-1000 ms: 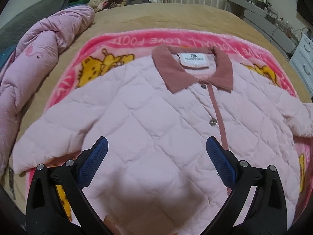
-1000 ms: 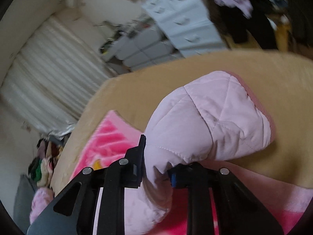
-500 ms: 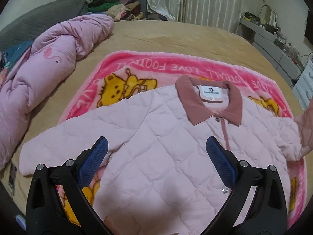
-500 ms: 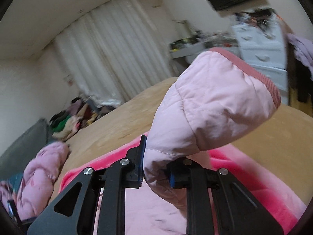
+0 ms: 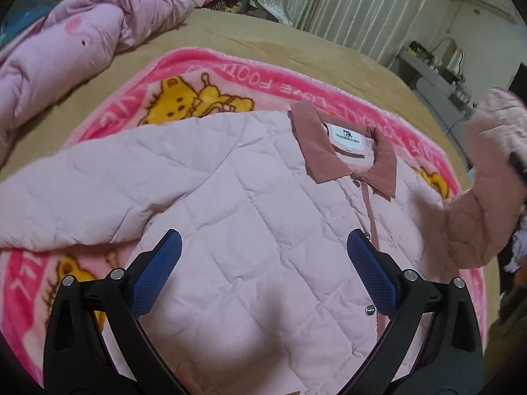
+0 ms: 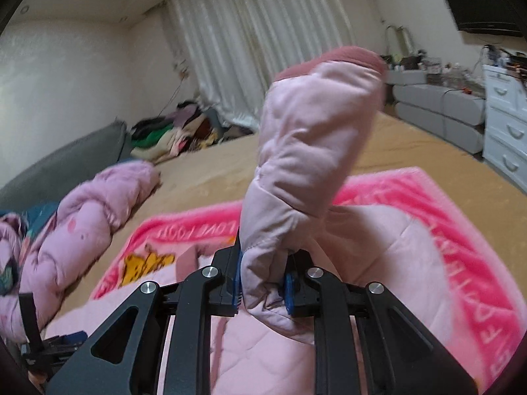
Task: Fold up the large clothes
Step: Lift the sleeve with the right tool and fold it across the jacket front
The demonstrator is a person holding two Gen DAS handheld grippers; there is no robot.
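Lying flat, jacket (image 5: 250,204) collar (image 5: 346,154) away; sleeve (image 6: 306,171) upright in right tool (image 6: 263,283).

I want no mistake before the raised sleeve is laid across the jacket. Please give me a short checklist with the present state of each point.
1. Right gripper shut on sleeve: ok.
2. Sleeve lifted off the blanket: ok.
3. Left gripper open, holding nothing: ok.
4. Jacket body flat, collar visible: ok.
5. Other sleeve spread out flat: ok.
6. Jacket hem straight: cannot tell, hidden behind the gripper.
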